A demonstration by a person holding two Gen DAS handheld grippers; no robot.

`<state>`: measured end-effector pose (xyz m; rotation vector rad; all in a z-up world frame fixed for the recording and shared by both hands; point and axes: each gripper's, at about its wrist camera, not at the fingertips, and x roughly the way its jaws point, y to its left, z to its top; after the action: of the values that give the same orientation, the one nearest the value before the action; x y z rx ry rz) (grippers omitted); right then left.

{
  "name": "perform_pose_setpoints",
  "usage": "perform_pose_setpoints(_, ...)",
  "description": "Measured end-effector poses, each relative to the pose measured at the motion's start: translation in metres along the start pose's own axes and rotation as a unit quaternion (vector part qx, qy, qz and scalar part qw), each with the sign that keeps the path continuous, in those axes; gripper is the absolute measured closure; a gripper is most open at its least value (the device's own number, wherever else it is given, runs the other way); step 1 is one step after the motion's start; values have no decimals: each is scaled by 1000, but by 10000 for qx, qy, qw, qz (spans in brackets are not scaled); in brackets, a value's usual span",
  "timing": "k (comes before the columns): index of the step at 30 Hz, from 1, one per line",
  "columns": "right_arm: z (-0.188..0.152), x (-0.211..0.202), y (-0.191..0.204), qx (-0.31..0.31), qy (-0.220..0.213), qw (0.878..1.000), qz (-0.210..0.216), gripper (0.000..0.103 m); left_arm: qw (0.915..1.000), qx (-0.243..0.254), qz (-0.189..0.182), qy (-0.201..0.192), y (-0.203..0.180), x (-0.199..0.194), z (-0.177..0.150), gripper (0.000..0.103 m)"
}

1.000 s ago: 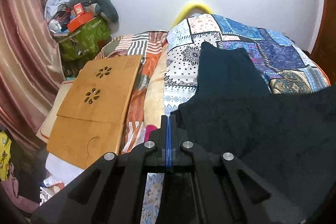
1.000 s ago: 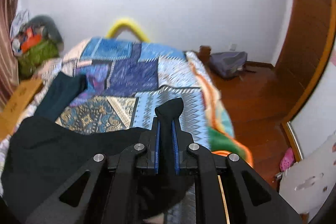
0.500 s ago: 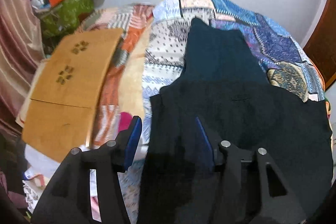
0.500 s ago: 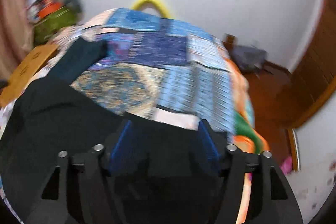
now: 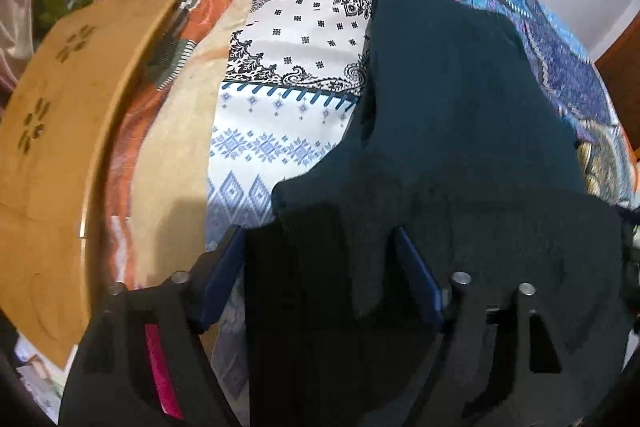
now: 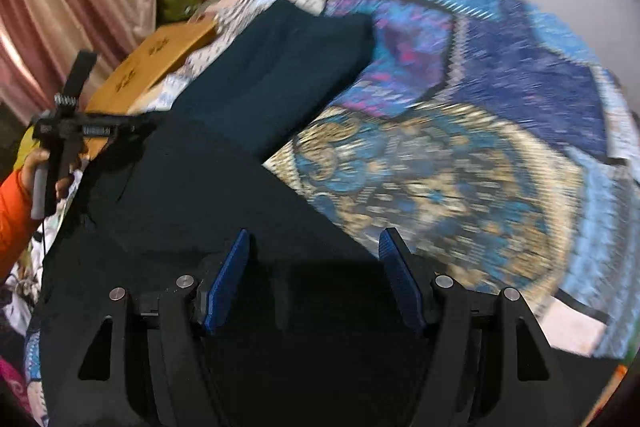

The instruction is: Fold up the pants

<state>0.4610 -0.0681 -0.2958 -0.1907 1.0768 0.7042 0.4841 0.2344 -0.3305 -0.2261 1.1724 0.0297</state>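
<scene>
- Patchwork bedspread (image 5: pixel 304 39): work surface under everything.
- Dark pants (image 5: pixel 460 99): spread flat, one leg reaching toward the far end, waist end nearest.
- Left gripper (image 5: pixel 320 247) and right gripper (image 6: pixel 314 251): jaws parted about halfway, just opened, cloth beneath, nothing pinched.
- Advised next: smooth the laid fold, then regrip matched edges squarely.

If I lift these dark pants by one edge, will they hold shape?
Probably not. The dark pants lie limp, following the patchwork bedspread, so they should droop. The matte knit likely clings rather than slides. One leg would probably trail.
</scene>
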Motion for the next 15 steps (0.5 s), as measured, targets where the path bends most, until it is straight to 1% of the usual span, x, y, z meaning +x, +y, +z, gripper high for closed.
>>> perform_pose_setpoints(1, 0, 5, 5, -83, -25, 10000, -41, 36, 9999, -13, -108, 30, 0, 1, -1, 54)
perform_pose_setpoints(2, -2, 4, 11, -183, -101, 9997, -95, 37, 10000, -37, -64, 23, 1, 1, -2, 59)
perform_pose_setpoints(3, -3, 5, 16, -309, -113, 9994, -95, 47, 10000, -43, -20, -12, 0, 0, -3, 65)
perform_pose_setpoints(4, -4, 5, 20, -405, -88, 9991, -16, 64, 10000, -27, 36, -77, -1, -4, -6, 68)
perform_pose_setpoints(5, -5, 4, 23, -417, -63, 9991, 23, 72, 9999, -24, 64, -116, -2, -7, -8, 71)
perform_pose_setpoints(6, -6, 5, 26, -383, -7, 9993, -4, 89, 9998, -43, 80, -157, -2, -11, -10, 75)
perform_pose_setpoints(7, -7, 5, 28, -380, -1, 9993, -55, 96, 9997, -69, 104, -216, -3, -16, -12, 76)
perform_pose_setpoints(9, -9, -1, 32, -460, -103, 9987, -189, 97, 9994, -76, 175, -299, -6, -26, -16, 80)
perform_pose_setpoints(11, -9, -10, 33, -412, -262, 9985, -248, 98, 9986, 28, 303, -442, -11, -41, -19, 81)
perform_pose_setpoints(13, -12, -24, 35, -339, -381, 9984, -232, 98, 9976, 143, 331, -588, -17, -59, -24, 81)
perform_pose_setpoints(15, -19, -44, 43, -434, -524, 9973, -287, 99, 9961, 202, 278, -814, -21, -85, -31, 81)
